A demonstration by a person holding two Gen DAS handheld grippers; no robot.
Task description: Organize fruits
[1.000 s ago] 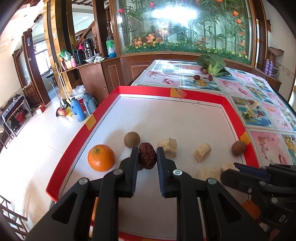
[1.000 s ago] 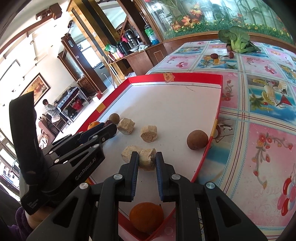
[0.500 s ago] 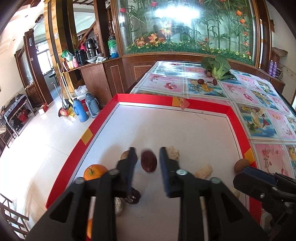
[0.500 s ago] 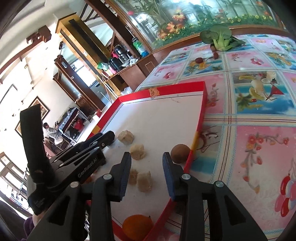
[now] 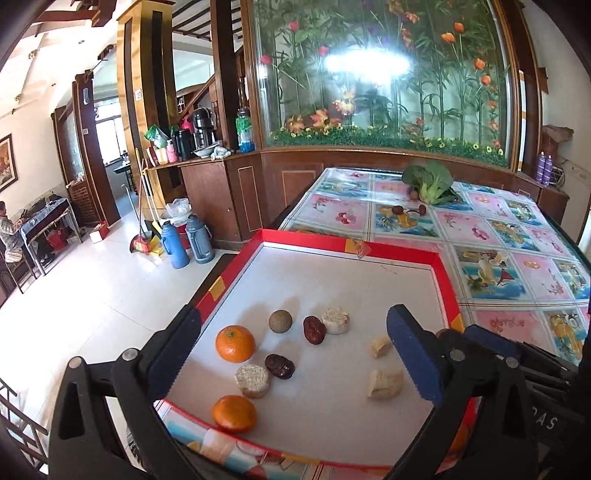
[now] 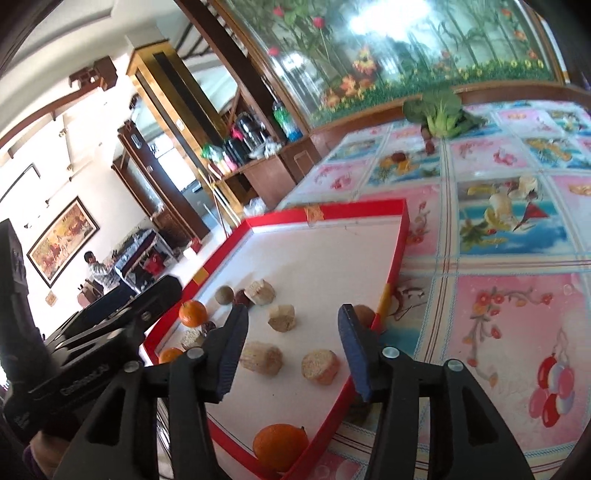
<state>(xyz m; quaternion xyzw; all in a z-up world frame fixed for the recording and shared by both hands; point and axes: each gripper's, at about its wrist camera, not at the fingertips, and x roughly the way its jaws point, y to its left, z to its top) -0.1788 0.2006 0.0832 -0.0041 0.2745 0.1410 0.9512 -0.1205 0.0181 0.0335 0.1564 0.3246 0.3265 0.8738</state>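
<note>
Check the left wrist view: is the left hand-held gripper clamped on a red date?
No, the left hand-held gripper is wide open, and both red dates lie loose on the tray.

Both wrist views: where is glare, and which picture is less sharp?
Left wrist view: a white glare burns out part of the glass flower panel; the oranges and red dates on the red-rimmed tray stay sharp. Right wrist view: the same panel glares at the top; the picture is softer and tilted, the leafy vegetable smeared.

Right gripper [image 6: 291, 347] jaws spread wide, empty, above two corn chunks [image 6: 320, 367] on red-rimmed tray [image 6: 394, 258].
</note>
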